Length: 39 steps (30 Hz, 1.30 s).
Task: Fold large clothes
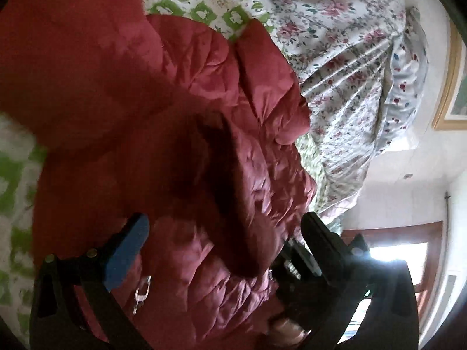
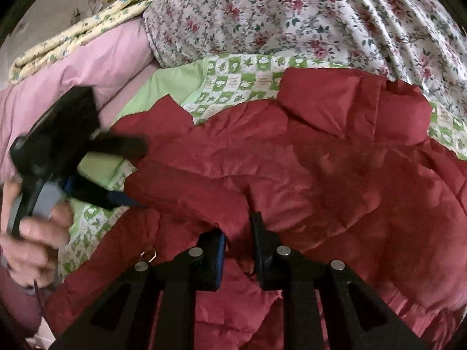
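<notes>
A dark red puffer jacket [image 1: 163,110] lies crumpled on the bed; it also fills the right wrist view [image 2: 321,169]. My left gripper [image 1: 221,230] is open wide, its blue-padded finger [image 1: 128,256] at the left, with a fold of the jacket between the fingers. It shows from outside in the right wrist view [image 2: 137,172], open at the jacket's left edge, held by a hand [image 2: 32,239]. My right gripper [image 2: 239,233] is nearly closed, pinching a fold of the jacket. A metal zipper pull [image 1: 141,291] hangs by the left finger.
The jacket lies on a green-and-white checked sheet [image 2: 233,81]. A floral duvet [image 2: 306,14] is heaped behind it, also in the left wrist view [image 1: 344,67]. A pink quilt [image 2: 87,58] lies at the left. A window [image 1: 394,265] and a framed picture [image 1: 452,87] are on the wall.
</notes>
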Available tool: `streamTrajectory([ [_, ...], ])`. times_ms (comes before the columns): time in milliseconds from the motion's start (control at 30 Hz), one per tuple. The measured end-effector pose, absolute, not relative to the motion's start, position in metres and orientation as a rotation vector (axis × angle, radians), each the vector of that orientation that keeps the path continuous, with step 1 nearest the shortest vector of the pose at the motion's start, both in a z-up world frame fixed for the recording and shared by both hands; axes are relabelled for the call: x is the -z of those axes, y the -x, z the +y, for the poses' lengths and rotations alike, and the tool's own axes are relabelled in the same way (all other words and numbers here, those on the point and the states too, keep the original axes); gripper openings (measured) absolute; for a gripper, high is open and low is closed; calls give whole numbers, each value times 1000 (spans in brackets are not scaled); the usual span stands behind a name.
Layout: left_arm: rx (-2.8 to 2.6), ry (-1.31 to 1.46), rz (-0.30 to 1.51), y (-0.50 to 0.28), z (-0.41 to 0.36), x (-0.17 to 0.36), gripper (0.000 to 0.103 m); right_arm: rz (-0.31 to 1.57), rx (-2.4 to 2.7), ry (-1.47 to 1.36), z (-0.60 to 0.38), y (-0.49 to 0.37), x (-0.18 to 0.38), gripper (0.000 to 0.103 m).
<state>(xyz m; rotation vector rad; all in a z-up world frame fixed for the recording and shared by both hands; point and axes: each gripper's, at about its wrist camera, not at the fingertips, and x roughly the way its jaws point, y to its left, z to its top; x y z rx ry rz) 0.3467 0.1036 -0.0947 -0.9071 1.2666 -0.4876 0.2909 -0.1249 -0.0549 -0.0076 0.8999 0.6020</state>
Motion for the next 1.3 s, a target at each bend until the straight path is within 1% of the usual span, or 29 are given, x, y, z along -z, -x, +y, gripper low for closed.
streamTrajectory([
  [67, 507, 879, 1282, -357, 95, 98, 103, 905, -608, 5, -123, -293, 58, 17],
  [133, 526, 832, 1268, -363, 88, 96, 95, 906, -613, -2, -121, -295, 60, 21],
  [167, 534, 804, 1263, -366, 85, 95, 74, 905, -613, -3, -121, -294, 61, 21],
  [200, 544, 770, 1270, -370, 80, 95, 45, 905, -613, -5, -121, -294, 62, 21],
  [267, 542, 730, 1277, -373, 79, 95, 22, 908, -608, -2, -121, -294, 61, 23],
  [333, 544, 695, 1252, -375, 80, 90, 18, 916, -600, -1, -124, -294, 61, 26],
  [400, 532, 650, 1225, -376, 81, 82, 14, 925, -603, -15, -129, -292, 60, 34],
  [433, 528, 627, 1211, -377, 82, 78, 13, 925, -604, -26, -133, -289, 59, 39],
  [467, 520, 603, 1199, -378, 84, 75, 13, 924, -598, -31, -138, -287, 58, 41],
  [667, 429, 272, 1078, -374, 75, 48, 13, 888, -494, -144, -197, -282, 41, 41],
  [733, 391, 157, 1056, -371, 66, 48, 13, 855, -409, -182, -226, -286, 35, 42],
  [767, 365, 87, 1050, -370, 59, 50, 13, 848, -358, -203, -241, -292, 35, 44],
  [800, 340, 29, 1043, -370, 54, 54, 13, 853, -317, -218, -254, -297, 37, 46],
  [867, 296, -84, 1020, -368, 40, 63, 14, 866, -265, -238, -271, -310, 43, 46],
  [933, 266, -144, 995, -367, 36, 69, 20, 904, -229, -264, -285, -323, 56, 46],
  [967, 236, -178, 979, -367, 35, 70, 29, 922, -216, -274, -289, -327, 62, 46],
  [1000, 207, -197, 966, -366, 35, 69, 44, 947, -197, -283, -293, -332, 71, 46],
  [1033, 166, -210, 949, -364, 38, 65, 51, 962, -186, -284, -295, -335, 79, 44],
  [1067, 142, -209, 929, -361, 41, 59, 54, 969, -177, -283, -296, -336, 84, 44],
  [1167, 69, -157, 863, -349, 62, 33, 54, 976, -149, -273, -294, -336, 93, 45],
  [1300, 205, 17, 797, -331, 74, -2, 54, 972, -125, -240, -288, -337, 97, 46],
])
